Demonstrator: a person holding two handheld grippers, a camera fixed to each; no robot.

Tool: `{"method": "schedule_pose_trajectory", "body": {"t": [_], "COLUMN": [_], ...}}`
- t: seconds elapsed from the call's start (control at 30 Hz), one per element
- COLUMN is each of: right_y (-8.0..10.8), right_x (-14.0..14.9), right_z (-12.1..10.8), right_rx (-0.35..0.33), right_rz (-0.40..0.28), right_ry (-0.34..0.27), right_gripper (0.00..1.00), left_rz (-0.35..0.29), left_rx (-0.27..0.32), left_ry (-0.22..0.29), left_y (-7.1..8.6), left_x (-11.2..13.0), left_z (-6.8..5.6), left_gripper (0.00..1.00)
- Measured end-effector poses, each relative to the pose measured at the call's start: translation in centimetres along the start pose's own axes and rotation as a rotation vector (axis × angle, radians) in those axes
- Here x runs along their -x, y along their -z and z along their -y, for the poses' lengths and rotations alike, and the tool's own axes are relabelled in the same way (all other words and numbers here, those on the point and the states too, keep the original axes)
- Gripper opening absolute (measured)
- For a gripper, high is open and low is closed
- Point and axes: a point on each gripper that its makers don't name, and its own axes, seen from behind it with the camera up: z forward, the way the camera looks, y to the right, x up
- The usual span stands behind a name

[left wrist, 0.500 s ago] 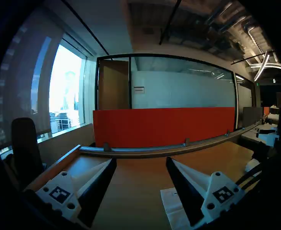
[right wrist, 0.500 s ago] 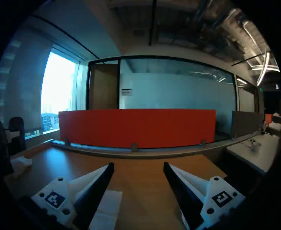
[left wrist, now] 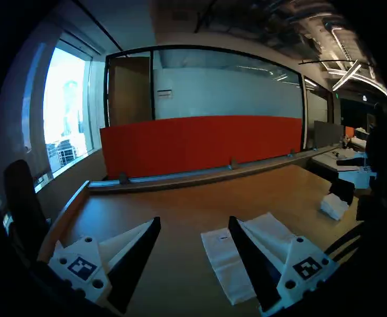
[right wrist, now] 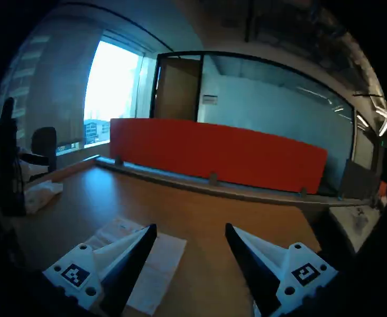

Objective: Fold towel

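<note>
Two grippers we hold open and empty; the towel [left wrist: 217, 259] lies flat on the desk [left wrist: 183, 206] between them, right of our left gripper [left wrist: 193, 219], left of our right gripper [right wrist: 190, 226].

A red divider [left wrist: 204, 142] backs the wooden desk [left wrist: 188, 208].

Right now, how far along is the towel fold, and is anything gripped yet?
Done: nothing that I can see. The towel lies flat on the desk, and I cannot tell whether it carries a fold. In hand: nothing. The left gripper and the right gripper are both open beside it, neither closed on cloth. Left: grasp an edge or the corners, carry them across, and set the fold down.
</note>
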Motion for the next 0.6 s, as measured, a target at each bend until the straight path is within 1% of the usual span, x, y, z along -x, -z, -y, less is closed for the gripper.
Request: {"method": "schedule_pose_trajectory", "body": {"t": [0.07, 0.2, 0.3, 0.37, 0.5, 0.6], "right_y": [0.1, 0.3, 0.5, 0.6, 0.6, 0.5], "right_x": [0.8, 2.3, 3.4, 4.3, 5.8, 6.8], "right_z": [1.0, 2.6, 3.7, 4.2, 4.8, 5.0], "right_rx": [-0.040, -0.118, -0.173, -0.204, -0.241, -0.254], "right_rz": [0.034, 0.097, 0.137, 0.163, 0.205, 0.224], "right_ry": [0.027, 0.078, 0.112, 0.131, 0.153, 0.161], "right_gripper": [1.00, 1.00, 1.00, 1.00, 1.00, 1.00], "left_rz": [0.025, 0.072, 0.105, 0.125, 0.159, 0.185], "left_rx": [0.041, 0.106, 0.144, 0.161, 0.188, 0.212], "left_ry": [0.009, 0.023, 0.019, 0.008, -0.014, -0.026], "left_y": [0.1, 0.3, 0.5, 0.5, 0.6, 0.6], "left_x": [0.5, 1.5, 2.3, 2.8, 4.0, 5.2], "left_z": [-0.9, -2.2, -2.9, -3.3, -4.1, -4.9], "left_gripper": [0.95, 0.95, 0.95, 0.95, 0.95, 0.95]}}
